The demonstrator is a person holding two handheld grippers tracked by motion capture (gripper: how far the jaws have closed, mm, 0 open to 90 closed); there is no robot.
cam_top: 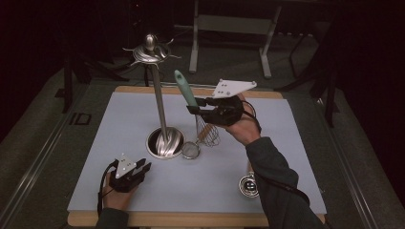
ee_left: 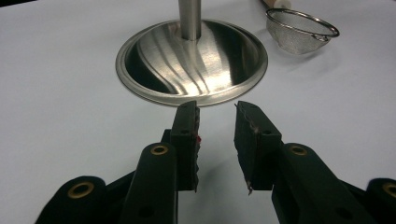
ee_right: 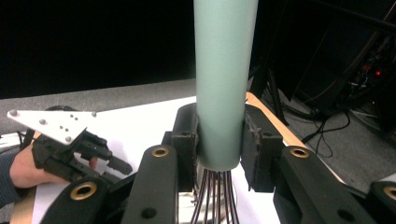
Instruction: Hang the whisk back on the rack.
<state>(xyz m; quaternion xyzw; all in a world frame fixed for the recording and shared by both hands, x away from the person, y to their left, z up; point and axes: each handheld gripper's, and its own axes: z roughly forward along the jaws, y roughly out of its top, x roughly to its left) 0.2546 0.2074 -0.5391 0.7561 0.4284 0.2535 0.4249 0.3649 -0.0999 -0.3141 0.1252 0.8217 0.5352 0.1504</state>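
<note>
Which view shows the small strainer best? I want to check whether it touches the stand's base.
The left gripper view: the strainer sits close and sharp, apart from the stand's base. In the high view it is small, beside the whisk that the right gripper holds, contact unclear.

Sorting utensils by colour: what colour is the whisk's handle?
Pale green handle, clearest in the right gripper view.

Two hand-held black two-jaw grippers, dark long sleeves.
Left gripper [cam_top: 143, 168], right gripper [cam_top: 192, 106]: pale grey three-cornered top plates with screws, brass-ringed pivot holes, worn black pads, trailing black cables; dark grey-green sleeves [cam_top: 276, 181].
</note>
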